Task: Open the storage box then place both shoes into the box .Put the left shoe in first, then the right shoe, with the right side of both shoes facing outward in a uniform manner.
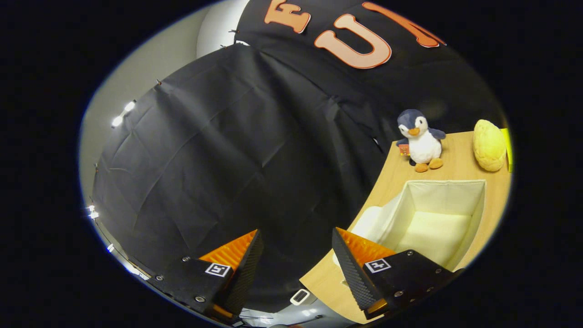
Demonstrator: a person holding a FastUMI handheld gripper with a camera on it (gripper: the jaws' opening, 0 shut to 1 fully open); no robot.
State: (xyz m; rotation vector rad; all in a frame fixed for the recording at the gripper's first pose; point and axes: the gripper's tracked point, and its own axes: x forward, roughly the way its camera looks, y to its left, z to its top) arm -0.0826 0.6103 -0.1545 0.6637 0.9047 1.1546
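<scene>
Gripper [296, 257] at bottom centre of frame, fingers spread wide, nothing between them. Empty; free for the next pick.

Aimed mostly at the booth cloth [237, 159], which fills centre and left of frame; tilted view, so table [387, 182] runs as a slanted wedge at lower right. Probably mid-swing, not lined up on any target.

Box [437, 218] at lower right, just beyond the right-hand finger [360, 269]. Top open, pale lining and bare floor visible, nothing inside. Open step looks done judging by the exposed interior. Pale flap or lid part [371, 218] hanging off the box's near-left side at the table edge; cannot tell exactly what it is. Likely folded out there to keep the mouth clear for loading.

Box sits near the table's front edge, mouth up, so easy drop-in from above.

Shoes: whereabouts cannot be told from this frame. Placement not yet begun, by the empty box.

Penguin toy [421, 141] upright on table at right of frame, beyond the box, near the cloth. Yellow bread-like lump [489, 145] further right, also beyond the box. Both well apart from the box mouth, so no obstruction; distractors, most likely.

Small pale rectangular tab [299, 297] at bottom centre, below the table edge; unclear.

Next need, as a guess: find left shoe first, keep fingers wide for the grab.
</scene>
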